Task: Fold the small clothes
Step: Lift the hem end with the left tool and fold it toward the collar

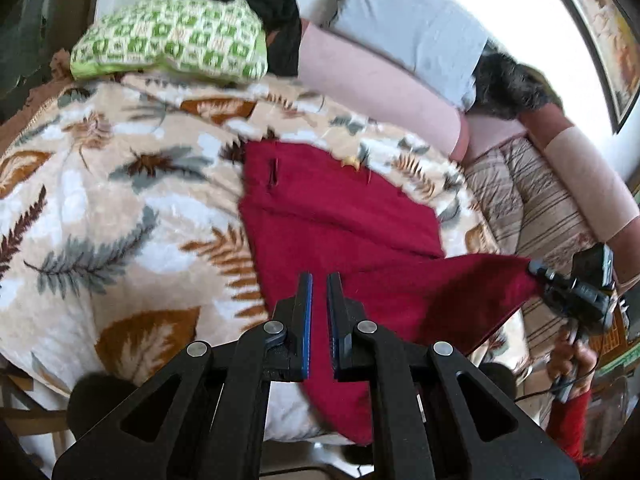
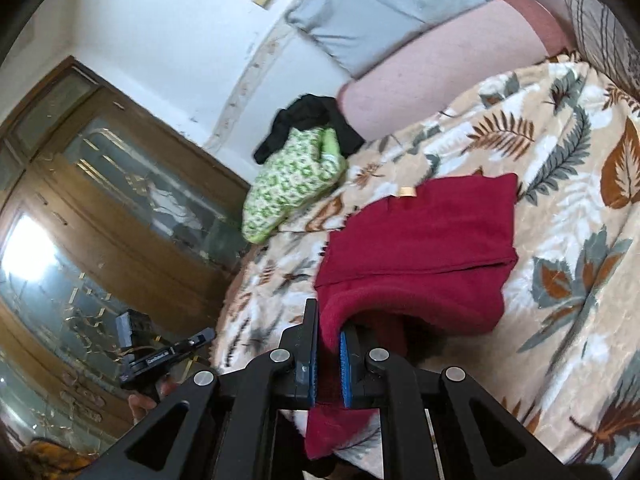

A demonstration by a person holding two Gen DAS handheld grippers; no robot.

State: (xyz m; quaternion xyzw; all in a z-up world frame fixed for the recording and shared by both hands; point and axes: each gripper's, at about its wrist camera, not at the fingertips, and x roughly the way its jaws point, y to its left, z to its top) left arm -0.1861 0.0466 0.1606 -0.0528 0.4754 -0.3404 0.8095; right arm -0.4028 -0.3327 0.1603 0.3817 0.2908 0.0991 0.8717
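A dark red garment (image 1: 340, 216) lies on a leaf-patterned blanket (image 1: 120, 200) on the bed, partly hanging over the near edge. My left gripper (image 1: 319, 280) hovers just above the garment's near part, jaws a narrow gap apart with nothing between them. My right gripper (image 1: 536, 270) is shut on a corner of the garment and lifts it off to the right. In the right wrist view the red cloth (image 2: 420, 240) runs between the blue pads of that gripper (image 2: 329, 328). The left gripper (image 2: 200, 338) shows at lower left there.
A green-and-white patterned cloth (image 1: 172, 38) and a black garment (image 1: 276, 4) lie at the far end of the bed. Pink bolsters (image 1: 372, 76) and a grey pillow (image 1: 412, 20) line the wall. A wooden glass-door cabinet (image 2: 100, 200) stands beside the bed.
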